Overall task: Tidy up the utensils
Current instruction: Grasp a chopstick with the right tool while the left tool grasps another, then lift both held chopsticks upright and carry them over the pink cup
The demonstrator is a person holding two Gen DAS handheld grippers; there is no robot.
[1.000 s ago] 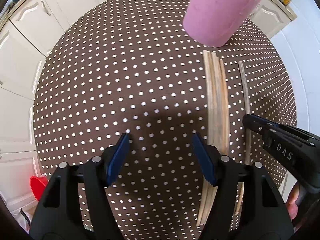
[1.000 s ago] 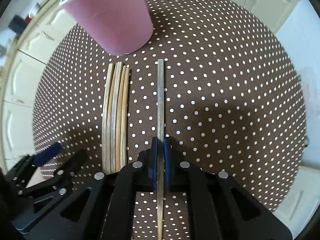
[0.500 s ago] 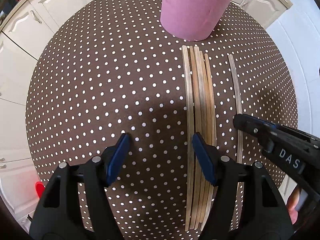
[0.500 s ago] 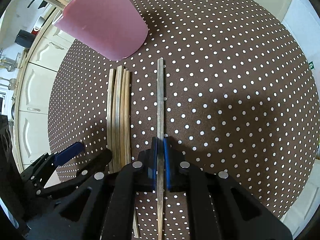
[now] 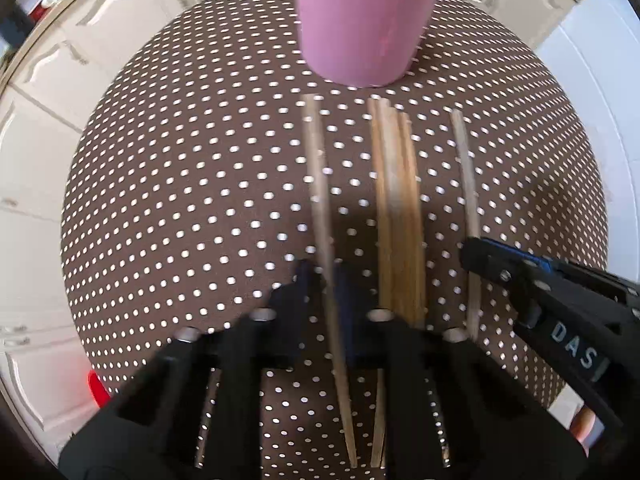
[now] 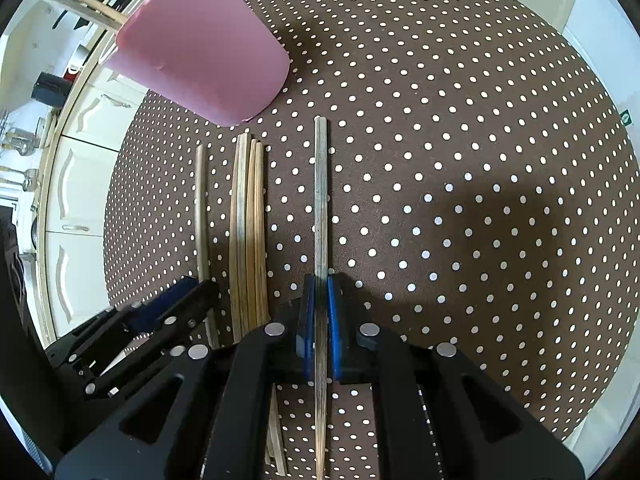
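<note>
My left gripper (image 5: pixel 324 276) is clamped on a single wooden chopstick (image 5: pixel 318 184) at lower centre of its view, set apart to the left of the bundle of chopsticks (image 5: pixel 394 216) lying on the dotted tablecloth (image 5: pixel 180 200). My right gripper (image 6: pixel 318 312) is pressed together on another chopstick (image 6: pixel 320 200) at centre frame. The pink cup (image 6: pixel 204 60) stands at upper left there, just beyond the bundle's tips.
</note>
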